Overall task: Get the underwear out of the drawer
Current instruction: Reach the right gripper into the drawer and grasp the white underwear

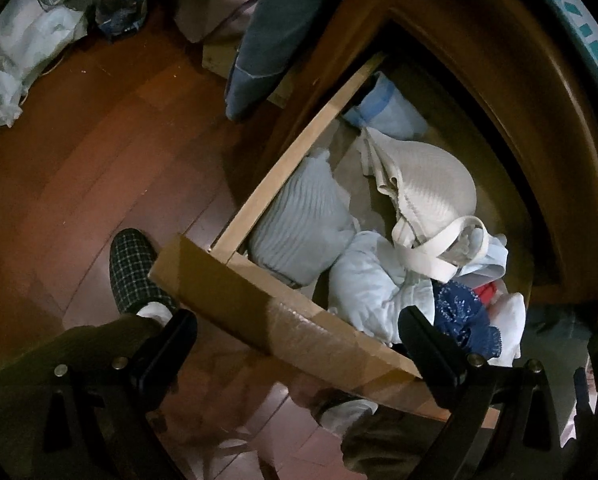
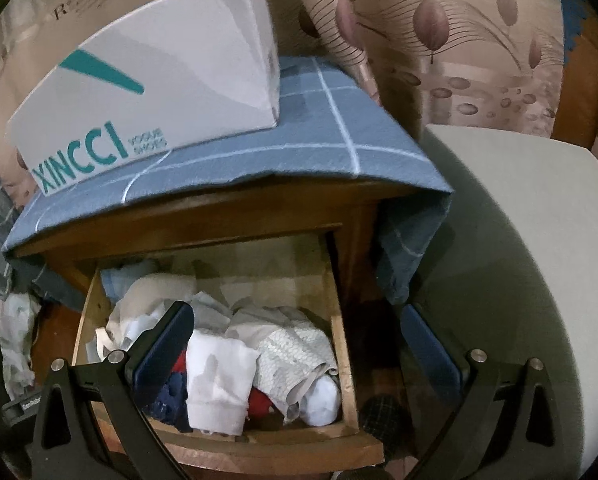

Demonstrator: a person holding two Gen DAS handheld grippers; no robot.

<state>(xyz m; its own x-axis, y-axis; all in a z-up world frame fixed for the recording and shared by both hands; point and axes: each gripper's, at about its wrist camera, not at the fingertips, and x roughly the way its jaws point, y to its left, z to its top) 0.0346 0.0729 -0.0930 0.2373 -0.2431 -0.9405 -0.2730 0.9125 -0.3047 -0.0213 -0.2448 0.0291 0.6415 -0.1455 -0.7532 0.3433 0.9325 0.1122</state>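
The wooden drawer point(image 1: 259, 320) stands pulled out and full of loose clothing. In the left wrist view it holds a beige bra point(image 1: 431, 188), a ribbed light blue garment point(image 1: 299, 216), pale blue cloth point(image 1: 371, 280) and navy lace underwear point(image 1: 463, 316). My left gripper point(image 1: 299, 340) hovers open above the drawer front, its right finger beside the navy piece. The right wrist view faces the drawer point(image 2: 345, 340) head on. There my right gripper point(image 2: 299, 342) is open above white underwear point(image 2: 219, 384) and a dotted grey-white garment point(image 2: 291, 352). Neither gripper holds anything.
A white XINCCI shoe box point(image 2: 151, 80) rests on the nightstand's blue checked cloth point(image 2: 319, 132). A pale mattress edge point(image 2: 519, 240) lies to the right. A person's checked slipper point(image 1: 131, 272) stands on the wooden floor point(image 1: 99, 160) left of the drawer.
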